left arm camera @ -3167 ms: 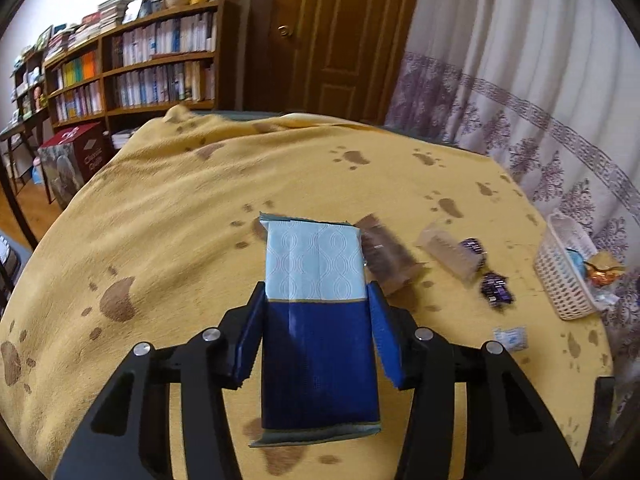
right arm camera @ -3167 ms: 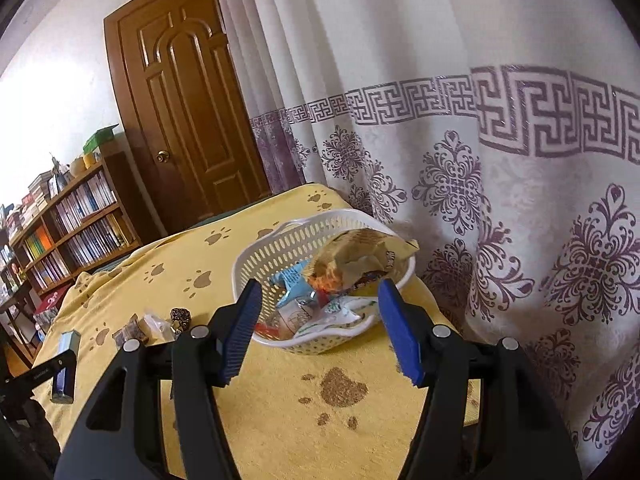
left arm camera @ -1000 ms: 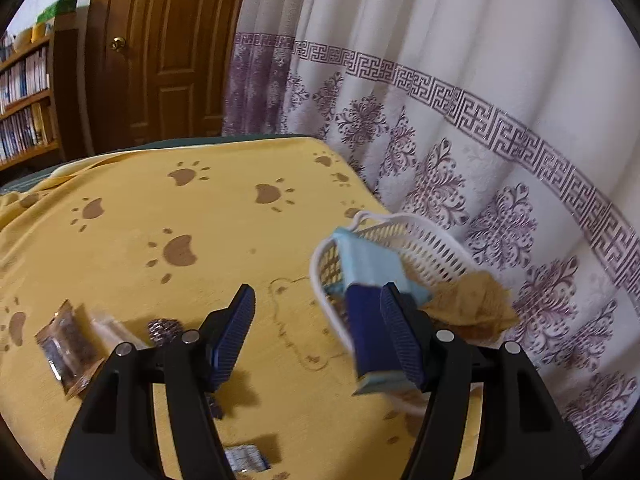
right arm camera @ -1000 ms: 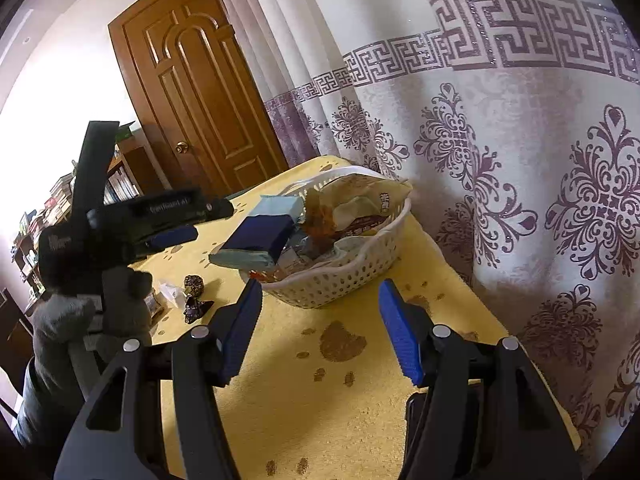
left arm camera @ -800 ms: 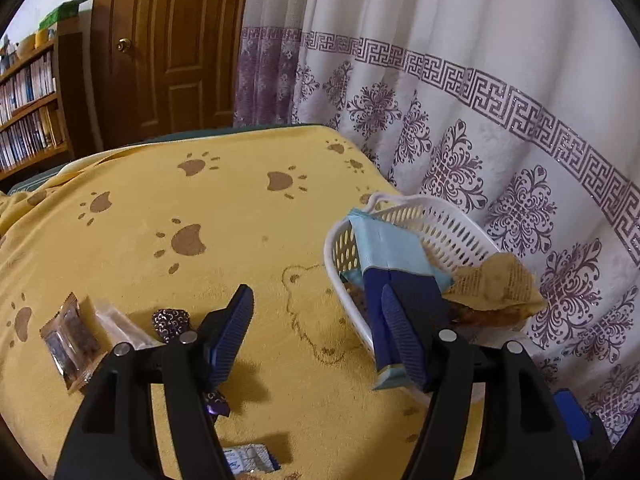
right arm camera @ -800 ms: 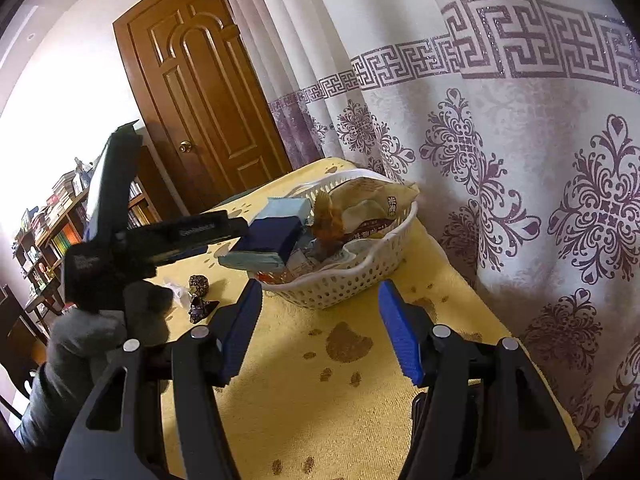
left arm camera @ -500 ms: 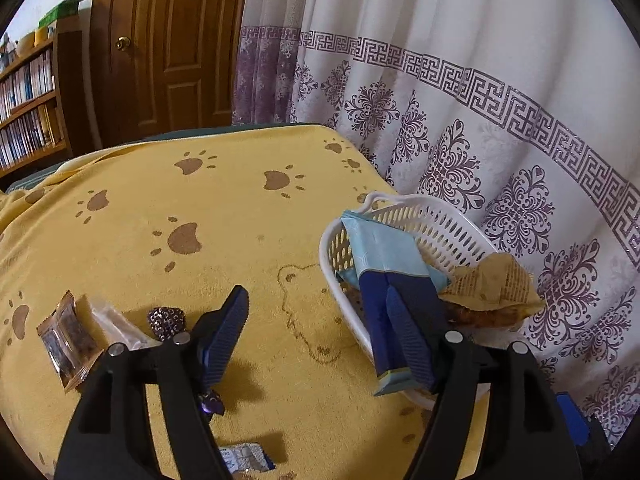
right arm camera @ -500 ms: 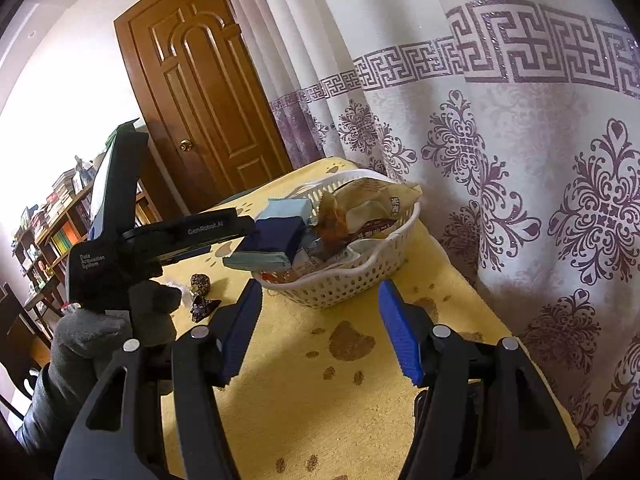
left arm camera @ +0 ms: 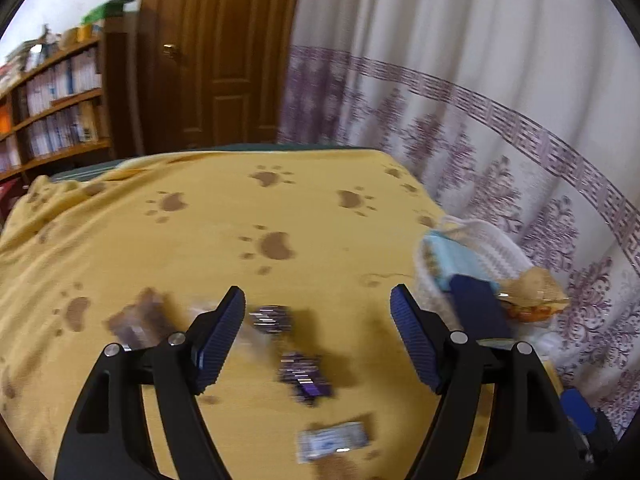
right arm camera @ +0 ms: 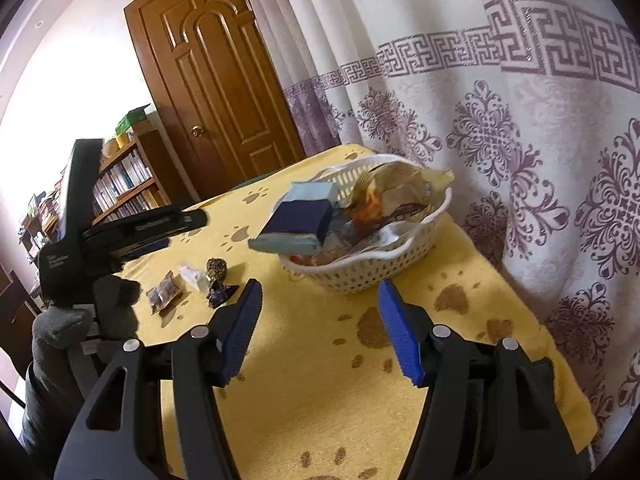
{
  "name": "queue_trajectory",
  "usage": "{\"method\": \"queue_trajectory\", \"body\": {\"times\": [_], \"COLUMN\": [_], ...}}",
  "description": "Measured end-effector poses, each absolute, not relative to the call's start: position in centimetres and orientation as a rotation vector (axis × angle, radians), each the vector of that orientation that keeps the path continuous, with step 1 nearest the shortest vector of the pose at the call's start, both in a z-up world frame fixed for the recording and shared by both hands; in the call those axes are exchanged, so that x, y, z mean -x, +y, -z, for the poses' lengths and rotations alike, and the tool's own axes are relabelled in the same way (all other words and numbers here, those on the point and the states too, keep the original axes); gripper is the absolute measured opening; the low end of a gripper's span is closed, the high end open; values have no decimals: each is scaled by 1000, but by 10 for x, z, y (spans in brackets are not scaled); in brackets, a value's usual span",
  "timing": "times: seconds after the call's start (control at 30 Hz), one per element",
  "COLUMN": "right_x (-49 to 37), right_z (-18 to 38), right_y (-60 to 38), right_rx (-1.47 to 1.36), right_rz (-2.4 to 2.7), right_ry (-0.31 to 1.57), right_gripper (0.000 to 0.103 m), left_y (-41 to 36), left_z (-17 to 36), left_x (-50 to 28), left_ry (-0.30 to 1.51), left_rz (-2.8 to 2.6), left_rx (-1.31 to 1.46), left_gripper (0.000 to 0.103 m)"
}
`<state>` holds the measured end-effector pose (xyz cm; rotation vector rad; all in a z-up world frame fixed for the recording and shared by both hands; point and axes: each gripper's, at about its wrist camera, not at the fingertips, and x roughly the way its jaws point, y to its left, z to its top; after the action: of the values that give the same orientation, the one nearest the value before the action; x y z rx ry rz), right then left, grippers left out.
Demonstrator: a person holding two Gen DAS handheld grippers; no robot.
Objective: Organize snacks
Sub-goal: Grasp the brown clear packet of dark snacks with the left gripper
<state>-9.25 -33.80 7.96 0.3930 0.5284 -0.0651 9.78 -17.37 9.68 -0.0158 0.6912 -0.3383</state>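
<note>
Now, from the left: the brown snack packet (left arm camera: pixel 138 322) lies on the yellow paw-print cloth (left arm camera: pixel 200 240), just left of my left gripper's (left arm camera: pixel 318 334) near finger. That gripper holds nothing and its jaws are opening over the cloth. Between its fingers I see two small purple foil sweets (left arm camera: pixel 270 318), one behind the other, blurred, and nearer to me a small flat blue-and-white sachet (left arm camera: pixel 332 446). Further right the white basket (left arm camera: pixel 494 240) stands at the cloth's edge, close to the patterned curtain (left arm camera: pixel 500 140). The blue box (left arm camera: pixel 478 312), pale at its far end and dark at its near end, rests tilted on the basket's near rim, partly sticking out, free of my fingers. A tan crinkled bag (left arm camera: pixel 534 292) lies in the basket just right of it.

Through the right wrist camera, my gloved left hand (right arm camera: pixel 60 328) holds its gripper at the left, above the loose snacks (right arm camera: pixel 192 284). My right gripper (right arm camera: pixel 320 332) hovers over bare cloth with its jaws parted and nothing between them, and the basket (right arm camera: pixel 368 272) sits just beyond its tips.
</note>
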Motion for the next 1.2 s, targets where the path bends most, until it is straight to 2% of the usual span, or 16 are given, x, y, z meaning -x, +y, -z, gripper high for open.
{"method": "queue_trajectory", "body": {"times": [0.43,0.6,1.03,1.13,1.2], "right_x": [83,78,68,67,66], "right_z": [-75,-73,-64,-62,-61], "right_y": [-303,-290,-270,-269,-269], "right_rx": [-343,-331,-301,-301,-299], "right_rz": [11,-9,-32,-34,-32], "right_ry": [572,595,638,644,646], "right_gripper": [63,63,63,63,63], "left_y": [-64,-35,-51,-56,-57], "left_z": [-92,-74,-26,-21,-17], "left_x": [-117,-130,-162,-168,-170], "left_ry": [709,760,889,899,905], "left_rz": [133,68,40,35,26], "left_rx": [153,195,172,157,142], "left_gripper": [76,76,77,85,85]}}
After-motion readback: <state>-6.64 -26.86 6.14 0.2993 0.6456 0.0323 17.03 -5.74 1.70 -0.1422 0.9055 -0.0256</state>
